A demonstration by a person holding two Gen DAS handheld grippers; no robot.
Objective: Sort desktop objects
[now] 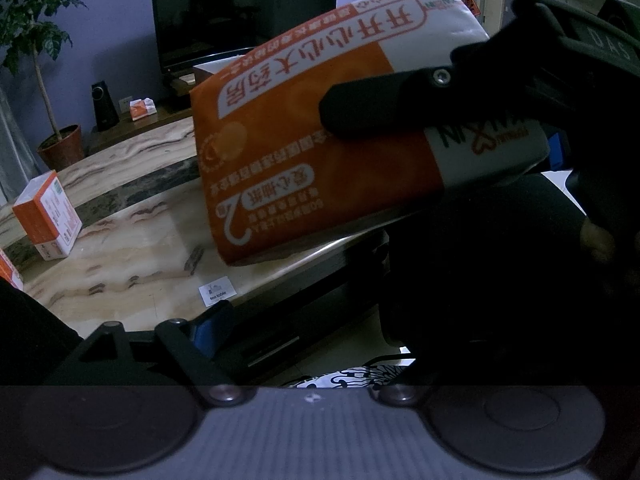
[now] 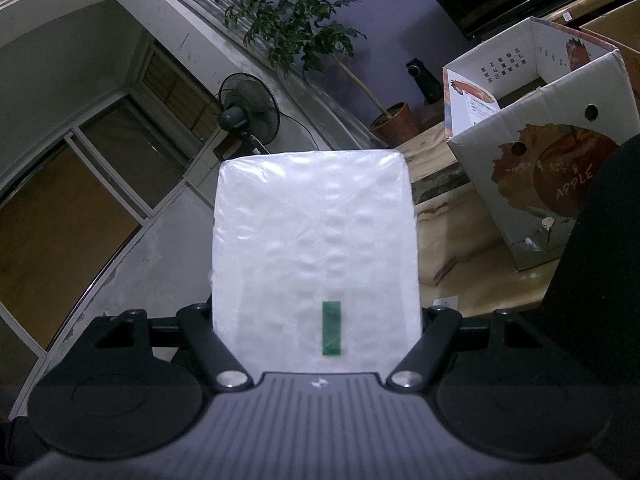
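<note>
An orange-and-white tissue pack (image 1: pixel 320 152) hangs above the marble table's (image 1: pixel 132 248) near edge in the left wrist view. A black finger (image 1: pixel 368 108) of my right gripper lies across its printed face. In the right wrist view the same pack's white plastic side (image 2: pixel 316 232), with a small green strip, fills the gap of my right gripper (image 2: pixel 316 304), whose jaws press on both flanks. My left gripper (image 1: pixel 312 332) sits low and open beneath the pack, holding nothing. Only its left blue-padded finger (image 1: pixel 208 328) shows; the other is lost in the dark.
A second orange tissue pack (image 1: pixel 46 216) stands at the table's left, a third (image 1: pixel 8 268) at the frame edge. An open apple carton (image 2: pixel 560 184) rests on the table at right. A dark chair-like shape (image 1: pixel 480 280), a television (image 1: pixel 244 12), a potted plant (image 1: pixel 60 148) and a fan (image 2: pixel 248 116) surround it.
</note>
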